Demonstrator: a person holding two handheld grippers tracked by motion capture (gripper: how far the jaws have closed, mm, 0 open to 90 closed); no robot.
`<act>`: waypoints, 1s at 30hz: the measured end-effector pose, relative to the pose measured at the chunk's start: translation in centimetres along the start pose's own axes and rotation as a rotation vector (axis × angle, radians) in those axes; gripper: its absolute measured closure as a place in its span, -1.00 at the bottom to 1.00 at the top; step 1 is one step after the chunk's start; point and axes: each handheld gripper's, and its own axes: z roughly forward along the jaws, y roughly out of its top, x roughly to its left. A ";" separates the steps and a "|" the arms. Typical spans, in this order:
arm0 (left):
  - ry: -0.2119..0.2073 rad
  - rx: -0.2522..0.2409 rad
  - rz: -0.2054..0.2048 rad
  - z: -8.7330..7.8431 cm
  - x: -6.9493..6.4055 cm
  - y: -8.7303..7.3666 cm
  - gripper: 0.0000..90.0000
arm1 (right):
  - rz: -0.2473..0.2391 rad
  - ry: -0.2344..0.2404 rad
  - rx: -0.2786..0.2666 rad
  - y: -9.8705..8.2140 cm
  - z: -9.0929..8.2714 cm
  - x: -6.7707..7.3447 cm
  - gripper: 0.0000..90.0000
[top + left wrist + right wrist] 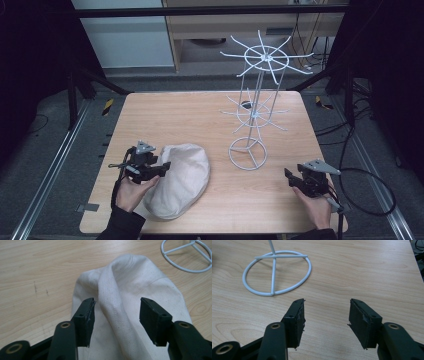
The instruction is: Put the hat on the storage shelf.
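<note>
We see a cream cloth cap [181, 179] lying on the near left part of the wooden worktop [210, 115], crown up, with a raised stitched fold running along its top in the left gripper view. Our left gripper [161, 169] sits at the cap's left edge, held in the left hand [131, 192], and points right across the cloth. In the left gripper view its jaws stand wide apart, one on each side of the fold; the pads do not press on the fabric, so the gripper is open with the cap [130, 302] between and below the jaws.

To the right of the cap, apart from it, stands a white wire rack [256, 95]: a ring base on the worktop, a thin upright stem, and two tiers of radiating hooks, the upper tier wider than the lower. The ring base [277, 272] shows in the right gripper view, beyond the jaws and to their left.

Our right gripper [289, 176] rests at the near right of the worktop, held in the right hand [316, 202], pointing left toward the rack's base. Its jaws are open, with bare wood between them.
</note>
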 end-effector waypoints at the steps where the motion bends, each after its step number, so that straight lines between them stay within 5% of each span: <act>1: -0.005 0.003 -0.004 0.1 0.1 -0.1 0.04 | 0.000 0.001 0.000 0.0 0.0 0.0 0.03; 16: 0.020 0.081 0.009 2.5 -0.1 -1.1 0.19 | -0.009 0.002 0.005 0.0 0.1 0.0 0.02; 24: 0.017 0.122 -0.045 3.4 0.0 -1.2 0.57 | -0.006 0.007 0.011 0.0 0.2 0.1 0.02; 30: 0.006 0.105 -0.060 3.1 0.1 -1.2 0.93 | -0.006 0.006 0.012 0.0 0.3 0.0 0.02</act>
